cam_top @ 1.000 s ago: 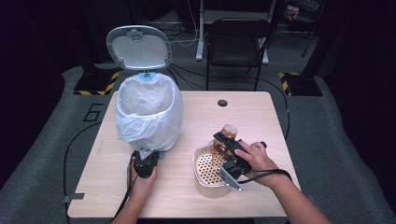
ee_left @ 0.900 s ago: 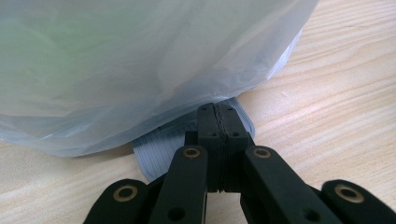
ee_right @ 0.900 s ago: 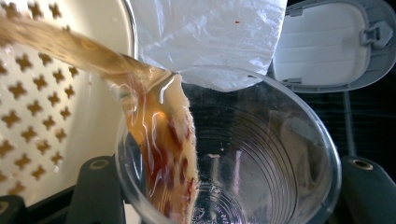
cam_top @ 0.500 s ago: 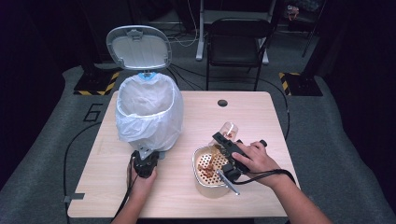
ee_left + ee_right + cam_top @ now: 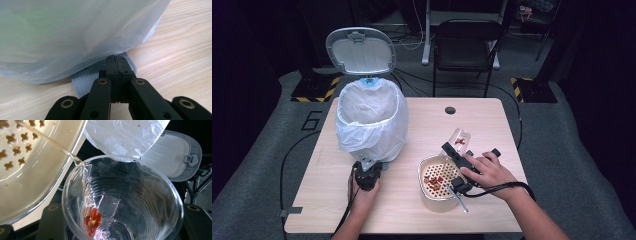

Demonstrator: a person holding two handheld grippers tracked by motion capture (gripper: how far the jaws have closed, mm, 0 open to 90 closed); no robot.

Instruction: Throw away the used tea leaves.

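A bin lined with a white bag (image 5: 372,120) stands at the table's left, its grey lid (image 5: 360,50) raised. My left gripper (image 5: 367,176) is at the bin's foot. Its jaws (image 5: 116,62) are shut together, tips resting on the ribbed grey pedal (image 5: 83,81) under the bag. My right gripper (image 5: 458,150) is shut on a clear plastic cup (image 5: 460,138), tilted over a beige strainer bowl (image 5: 424,169). A thin stream runs from the cup's rim (image 5: 75,160) onto the strainer (image 5: 32,170). Red bits (image 5: 93,218) cling inside the cup, and more lie in the strainer (image 5: 434,181).
A round cable hole (image 5: 450,110) sits near the table's far edge. A black chair (image 5: 467,45) stands behind the table. Cables trail from both grippers toward the near edge. Bare tabletop lies between the bin and the strainer.
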